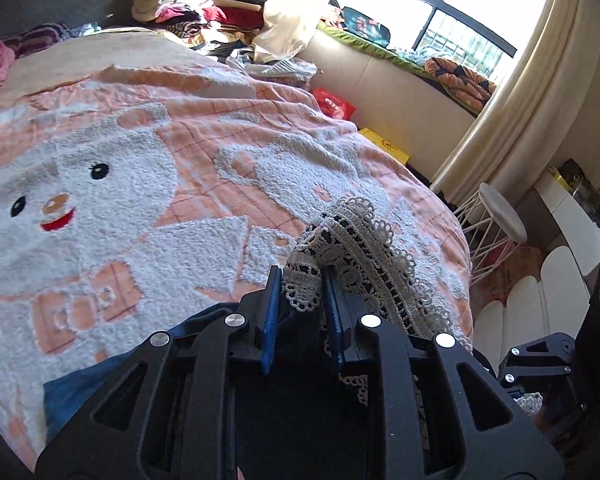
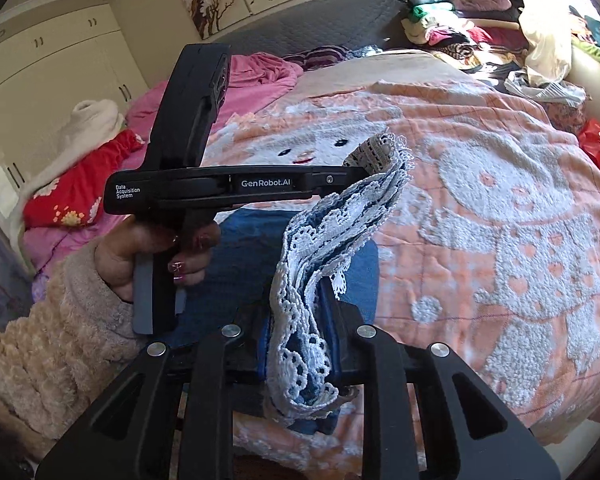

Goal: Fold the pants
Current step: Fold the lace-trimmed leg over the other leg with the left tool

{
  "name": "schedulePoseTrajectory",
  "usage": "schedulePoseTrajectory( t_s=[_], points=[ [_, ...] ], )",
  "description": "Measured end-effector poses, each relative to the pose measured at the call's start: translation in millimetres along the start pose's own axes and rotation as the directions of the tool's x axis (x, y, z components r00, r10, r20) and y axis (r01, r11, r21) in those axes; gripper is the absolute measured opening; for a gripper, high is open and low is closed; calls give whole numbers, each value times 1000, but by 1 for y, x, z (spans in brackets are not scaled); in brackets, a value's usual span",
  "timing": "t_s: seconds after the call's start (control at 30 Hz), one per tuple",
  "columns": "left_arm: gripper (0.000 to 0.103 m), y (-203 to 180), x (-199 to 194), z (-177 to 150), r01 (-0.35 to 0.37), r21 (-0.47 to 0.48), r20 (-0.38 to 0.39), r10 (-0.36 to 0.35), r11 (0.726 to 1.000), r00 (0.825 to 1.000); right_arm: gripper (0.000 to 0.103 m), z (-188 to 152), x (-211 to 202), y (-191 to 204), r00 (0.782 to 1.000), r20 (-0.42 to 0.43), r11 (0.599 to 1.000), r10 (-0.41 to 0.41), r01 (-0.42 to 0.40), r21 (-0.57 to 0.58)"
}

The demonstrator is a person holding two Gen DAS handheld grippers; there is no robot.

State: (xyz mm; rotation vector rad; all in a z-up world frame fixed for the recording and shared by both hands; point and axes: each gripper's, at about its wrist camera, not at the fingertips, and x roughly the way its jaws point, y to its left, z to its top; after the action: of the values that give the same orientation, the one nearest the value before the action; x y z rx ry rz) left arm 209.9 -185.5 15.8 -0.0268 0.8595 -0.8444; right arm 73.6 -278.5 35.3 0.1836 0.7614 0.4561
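Note:
The pants [image 2: 244, 264] are blue denim with a white lace hem [image 2: 332, 232], lying on the bed near its foot. My left gripper [image 1: 302, 280] is shut on a bunch of the lace hem [image 1: 352, 240] and holds it above the blanket; the denim [image 1: 84, 384] hangs below at the left. In the right wrist view the left gripper [image 2: 364, 164] pinches the far end of the lace strip. My right gripper [image 2: 300, 308] is shut on the near end of the same lace strip, which sags between the two grippers.
The bed carries a peach blanket [image 1: 204, 128] with white bear figures. A clothes pile [image 1: 188, 8] lies at the bed's far side, pink bedding [image 2: 252, 80] at the head. A white stool [image 1: 500, 216] and a window seat [image 1: 380, 64] stand beside the bed.

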Motion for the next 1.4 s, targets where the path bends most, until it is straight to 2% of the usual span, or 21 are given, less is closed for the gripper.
schedulePoseTrajectory(
  t_s=[0.3, 0.43, 0.6, 0.63, 0.73, 0.8, 0.9, 1.0, 1.03, 1.1, 1.2, 1.23, 1.27, 1.33, 1.4],
  points=[
    [15, 64, -64, -37, -75, -130, 53, 82, 989, 995, 20, 8, 53, 77, 994, -80, 987, 79, -89, -137],
    [15, 87, -83, -52, -116, -202, 74, 133, 973, 988, 20, 0, 84, 108, 989, -141, 973, 52, -82, -214],
    [15, 115, -119, -71, -108, -317, 119, 153, 942, 981, 20, -23, 109, 133, 983, -183, 957, 19, -71, -282],
    [17, 120, -125, -75, -107, -334, 123, 156, 936, 980, 20, -26, 112, 137, 982, -190, 955, 18, -73, -289],
    [37, 132, -137, -85, -78, -382, 125, 135, 921, 983, 20, -35, 117, 147, 981, -193, 943, 12, -76, -325],
    [38, 135, -139, -89, -71, -398, 121, 129, 915, 984, 21, -40, 123, 152, 979, -203, 939, 12, -81, -333],
    [45, 135, -133, -93, -65, -414, 100, 116, 908, 988, 26, -48, 128, 160, 979, -203, 924, -13, -66, -376],
    [49, 134, -121, -94, -91, -415, 56, 125, 905, 991, 38, -47, 112, 158, 982, -185, 935, 38, -101, -340],
    [53, 134, -117, -94, -98, -415, 38, 125, 904, 991, 50, -46, 105, 154, 984, -173, 940, 44, -99, -328],
    [56, 136, -109, -94, -105, -421, 18, 124, 901, 992, 54, -46, 88, 146, 988, -150, 945, 43, -89, -315],
    [56, 139, -100, -97, -120, -433, -9, 129, 893, 992, 59, -51, 69, 138, 990, -136, 945, 20, -63, -322],
    [52, 139, -99, -98, -125, -436, -14, 133, 891, 991, 60, -55, 64, 138, 990, -138, 942, 11, -57, -331],
    [38, 139, -98, -98, -129, -439, -15, 136, 889, 991, 60, -59, 60, 137, 990, -143, 939, 2, -51, -341],
    [21, 138, -97, -99, -121, -443, -9, 130, 888, 991, 60, -68, 56, 138, 988, -157, 931, -1, -57, -361],
    [15, 132, -100, -97, -143, -424, -9, 154, 894, 988, 60, -74, 58, 140, 985, -172, 924, -1, -65, -376]
  ],
)
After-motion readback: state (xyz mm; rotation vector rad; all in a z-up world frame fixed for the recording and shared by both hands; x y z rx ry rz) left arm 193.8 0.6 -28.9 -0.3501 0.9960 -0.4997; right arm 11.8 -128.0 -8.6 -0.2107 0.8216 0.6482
